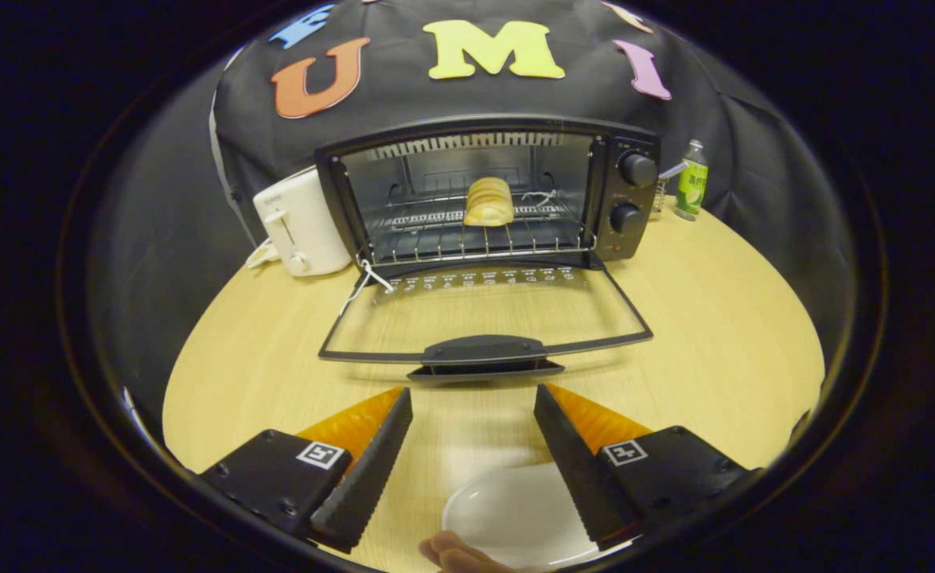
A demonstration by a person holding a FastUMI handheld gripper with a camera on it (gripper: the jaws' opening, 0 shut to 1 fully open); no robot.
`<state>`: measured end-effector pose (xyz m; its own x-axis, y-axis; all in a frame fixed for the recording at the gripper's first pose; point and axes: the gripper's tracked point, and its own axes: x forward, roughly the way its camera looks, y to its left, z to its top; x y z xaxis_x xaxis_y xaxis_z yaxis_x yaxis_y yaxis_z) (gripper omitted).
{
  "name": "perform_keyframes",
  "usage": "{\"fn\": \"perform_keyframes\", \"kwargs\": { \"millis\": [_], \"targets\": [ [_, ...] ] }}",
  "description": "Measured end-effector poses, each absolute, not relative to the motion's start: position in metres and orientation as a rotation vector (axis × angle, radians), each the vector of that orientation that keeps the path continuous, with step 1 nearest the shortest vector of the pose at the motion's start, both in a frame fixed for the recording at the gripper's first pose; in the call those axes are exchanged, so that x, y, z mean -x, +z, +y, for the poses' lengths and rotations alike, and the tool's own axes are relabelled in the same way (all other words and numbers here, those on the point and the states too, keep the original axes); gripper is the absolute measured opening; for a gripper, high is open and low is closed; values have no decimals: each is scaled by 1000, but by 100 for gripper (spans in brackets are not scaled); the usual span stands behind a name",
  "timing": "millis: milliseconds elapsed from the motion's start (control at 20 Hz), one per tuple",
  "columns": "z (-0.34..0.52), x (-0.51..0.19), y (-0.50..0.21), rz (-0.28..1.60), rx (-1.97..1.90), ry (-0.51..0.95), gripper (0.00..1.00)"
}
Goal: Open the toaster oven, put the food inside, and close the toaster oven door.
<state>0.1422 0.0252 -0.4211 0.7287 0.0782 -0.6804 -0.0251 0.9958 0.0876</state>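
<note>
White toaster (296, 227) stood just left of toaster oven (487, 195). Oven door (483, 322) lay folded flat on table (714, 334), handle nearest gripper (473, 402); bare wood both sides. Fingers spread apart, empty. Pale ridged food (489, 201), possibly bread, sat on rack (475, 235). Bottle (691, 181) far right.

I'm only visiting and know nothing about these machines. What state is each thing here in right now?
Oven: open, bread inside.
Door: folded flat down on the table.
Bread: on the rack, well inside.
Gripper: jaws open, empty, just short of the door handle.
Plate: empty, between the jaws.
Toaster: nothing in it that I can see.
Bottle: upright, capped.
</note>
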Motion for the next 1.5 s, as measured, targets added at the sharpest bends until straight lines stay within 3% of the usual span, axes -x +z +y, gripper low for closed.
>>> {"fn": "perform_keyframes", "kwargs": {
  "millis": [450, 750, 1500],
  "targets": [
    [21, -162, -420, 723, -41, 19, 100],
    [24, -173, -360, 529, -13, 23, 100],
    [27, -214, -288, 349, -38, 16, 100]
  ]
}}
